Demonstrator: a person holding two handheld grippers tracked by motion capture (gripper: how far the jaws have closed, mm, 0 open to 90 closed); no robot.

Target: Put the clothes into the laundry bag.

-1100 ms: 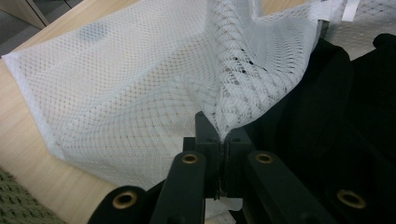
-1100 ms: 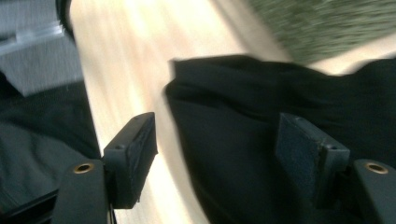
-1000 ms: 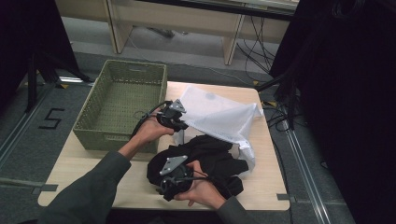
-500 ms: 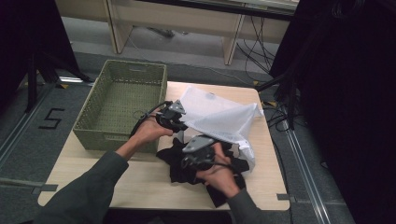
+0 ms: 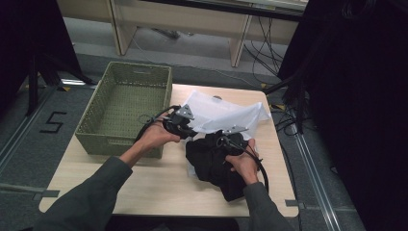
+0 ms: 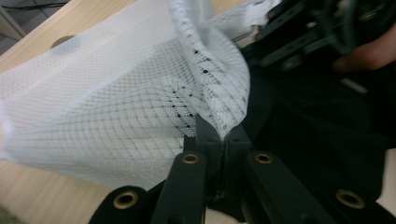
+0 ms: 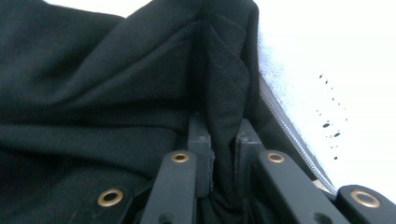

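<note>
My left gripper (image 5: 185, 126) is clamped on the edge of the mesh bag (image 5: 226, 115) — in the left gripper view the jaws stand pressed together with a fold of white netting (image 6: 205, 93) pinched between them, the bag's mouth rising above the tips. The bag lies on the far half of the table (image 5: 144, 178), spread toward the right corner, just beside the basket (image 5: 127, 108) that stands at the table's left edge.

My right gripper (image 5: 230, 137) has just been closing, and it now grips the black cloth (image 5: 216, 163). In the right gripper view a ridge of dark fabric (image 7: 224, 93) runs down between the two jaws, which squeeze it from both sides. To the right of that fold I see the bag's zip (image 7: 289, 135) and its white netting behind it.

From the high view the cloth sits bunched near the table's middle, touching the bag's near edge, its far end up against the opening where my two grippers come close together. My right hand (image 5: 243, 161) rests on the bundle, my left hand (image 5: 156, 137) near the basket's corner.
</note>
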